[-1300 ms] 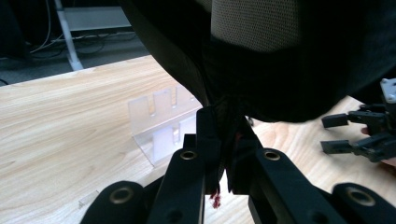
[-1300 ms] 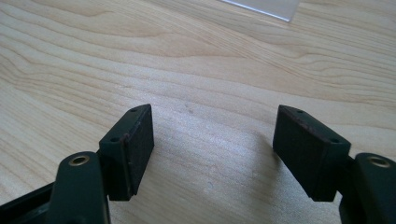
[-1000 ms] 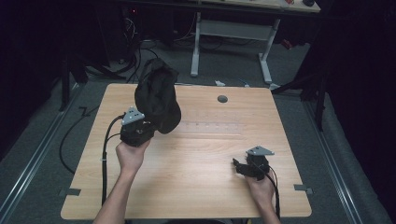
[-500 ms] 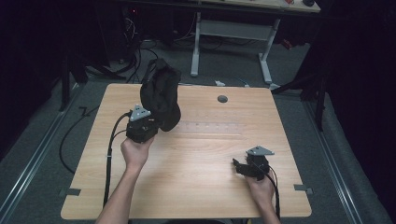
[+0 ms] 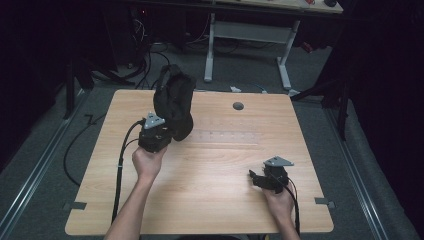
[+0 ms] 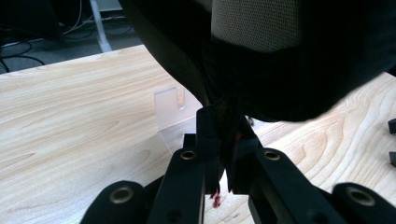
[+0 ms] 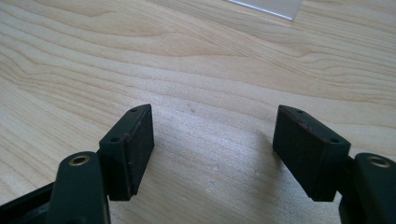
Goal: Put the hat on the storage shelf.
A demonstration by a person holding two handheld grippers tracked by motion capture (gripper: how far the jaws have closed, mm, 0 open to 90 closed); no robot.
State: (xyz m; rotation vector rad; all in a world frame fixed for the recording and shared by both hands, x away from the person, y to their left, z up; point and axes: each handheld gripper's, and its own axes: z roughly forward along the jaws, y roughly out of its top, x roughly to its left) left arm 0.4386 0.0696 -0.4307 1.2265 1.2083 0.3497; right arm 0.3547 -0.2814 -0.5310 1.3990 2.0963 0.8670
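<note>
High view: I am carrying the black fabric cap with a mesh panel (image 5: 173,102) in my left gripper (image 5: 156,135), and over the last second it has been drifting from the counter's left edge toward the middle while sinking a little, so the cap now hangs nearer the pale wooden counter (image 5: 210,200) than it did. My left jaws are pressed together on a pinch of the cap's dark cloth; in the left gripper view the fabric (image 6: 261,60) is bunching right above the closed tips and its grey mesh is facing me. Just beyond it a small clear plastic stand (image 6: 170,109) is sitting on the counter. I am judging that I am bringing the cap down toward that stand or the open wood beside it, with the setting-down not yet done. My right gripper (image 5: 270,177) is resting low at the counter's right front, unmoved, its jaws spread wide over bare wood (image 7: 210,140) with nothing between them.
</note>
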